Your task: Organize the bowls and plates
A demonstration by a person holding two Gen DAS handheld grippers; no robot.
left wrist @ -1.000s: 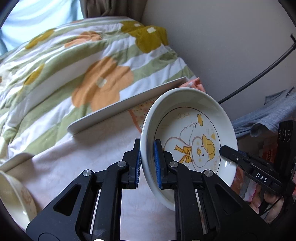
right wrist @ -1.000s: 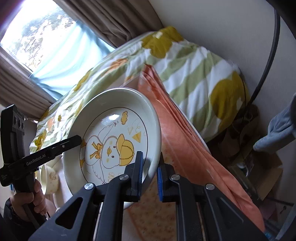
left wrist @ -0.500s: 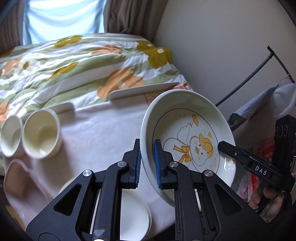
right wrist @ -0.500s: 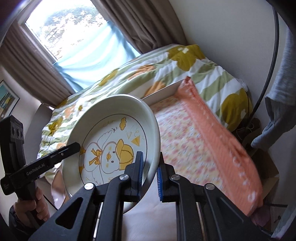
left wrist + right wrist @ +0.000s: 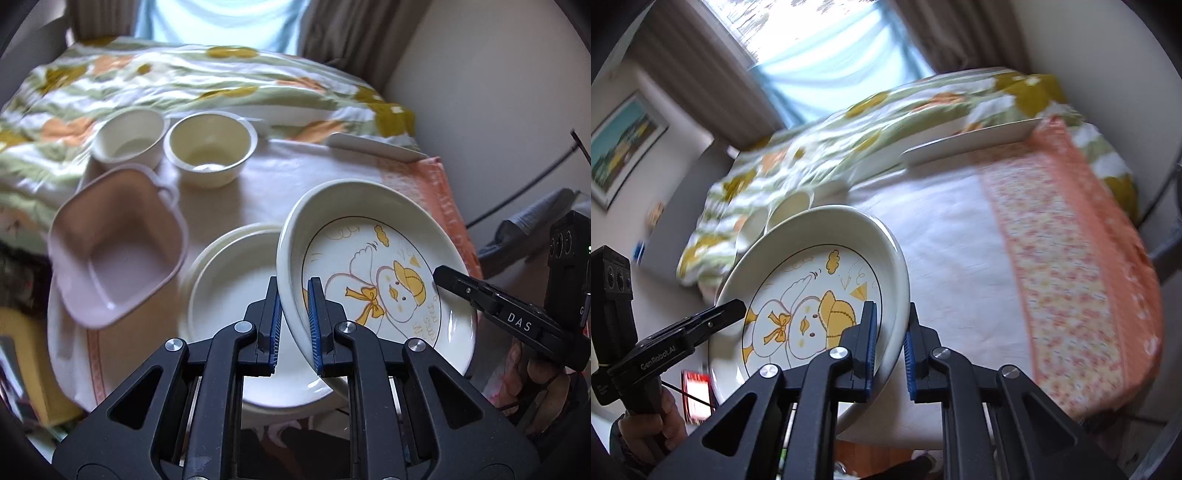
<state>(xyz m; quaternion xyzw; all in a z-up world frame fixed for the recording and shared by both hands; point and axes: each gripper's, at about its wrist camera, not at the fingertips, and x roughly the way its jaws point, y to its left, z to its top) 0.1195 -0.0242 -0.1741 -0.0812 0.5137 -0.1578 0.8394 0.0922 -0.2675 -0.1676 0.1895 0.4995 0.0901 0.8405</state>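
Note:
A white plate with a yellow duck drawing (image 5: 384, 273) is held tilted in the air by both grippers. My left gripper (image 5: 295, 325) is shut on its left rim. My right gripper (image 5: 889, 354) is shut on its right rim, and the plate (image 5: 812, 302) fills the lower left of that view. Below it on the table lies a stack of plain white plates (image 5: 236, 295). Two cream bowls (image 5: 210, 147) (image 5: 129, 136) stand at the back, and a pink square bowl (image 5: 114, 251) sits at the left.
The table has a white cloth (image 5: 953, 236) and an orange patterned cloth (image 5: 1071, 258) along its right side. A flat white rectangular plate (image 5: 373, 147) lies at the far edge. A flowered duvet (image 5: 184, 81) lies behind, under a window.
Both grippers have swung left and tipped down with the duck plate. The bowls, the pink bowl and the plate stack have come into the left wrist view.

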